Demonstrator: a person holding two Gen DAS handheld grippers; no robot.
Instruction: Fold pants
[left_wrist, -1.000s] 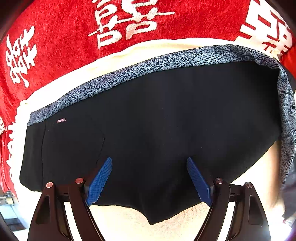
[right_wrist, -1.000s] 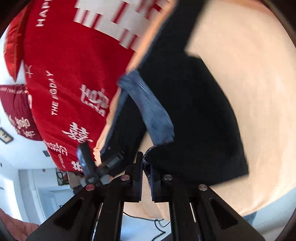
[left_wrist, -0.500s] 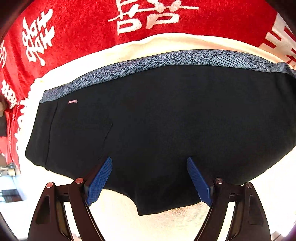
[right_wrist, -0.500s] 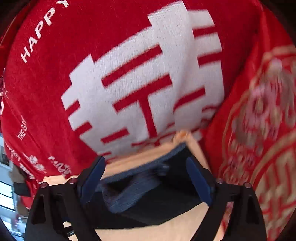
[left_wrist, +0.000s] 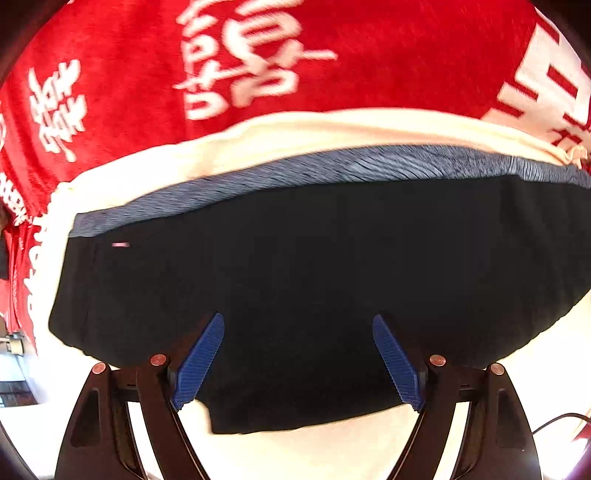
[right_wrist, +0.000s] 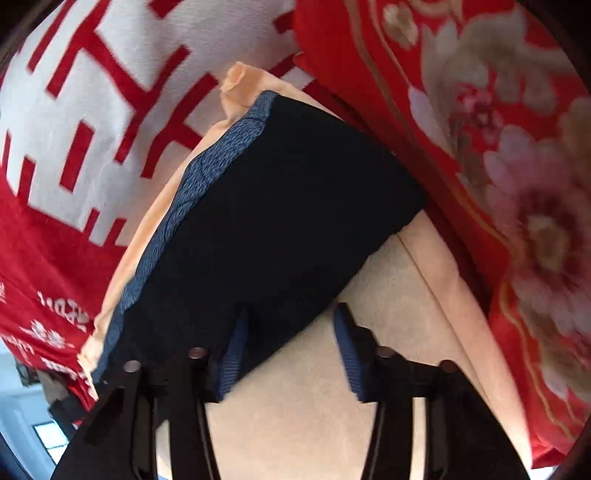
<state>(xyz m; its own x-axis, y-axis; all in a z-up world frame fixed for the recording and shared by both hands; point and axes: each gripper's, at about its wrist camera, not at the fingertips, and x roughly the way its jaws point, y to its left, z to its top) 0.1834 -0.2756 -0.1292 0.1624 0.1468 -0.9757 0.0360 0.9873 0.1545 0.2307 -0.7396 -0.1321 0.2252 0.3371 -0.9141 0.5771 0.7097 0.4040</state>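
Pants (left_wrist: 314, 280), black with a grey-blue waistband (left_wrist: 332, 166), lie flat on a cream cloth (left_wrist: 295, 129) atop a red blanket (left_wrist: 369, 55). Left gripper (left_wrist: 298, 328) hovers over them, jaws wide, holding nothing. Right gripper (right_wrist: 290, 317) straddles the hem edge, jaws closing, pads not yet pressing; bare cream lies beside.

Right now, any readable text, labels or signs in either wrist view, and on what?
Red blanket: large white Chinese-style characters, too blurred to quote.
Same blanket, right wrist view: one big white character with red strokes, cut off; small white print lower left, unreadable.
Black pants: small pink tag, too small to read.
Floral quilt: no text.
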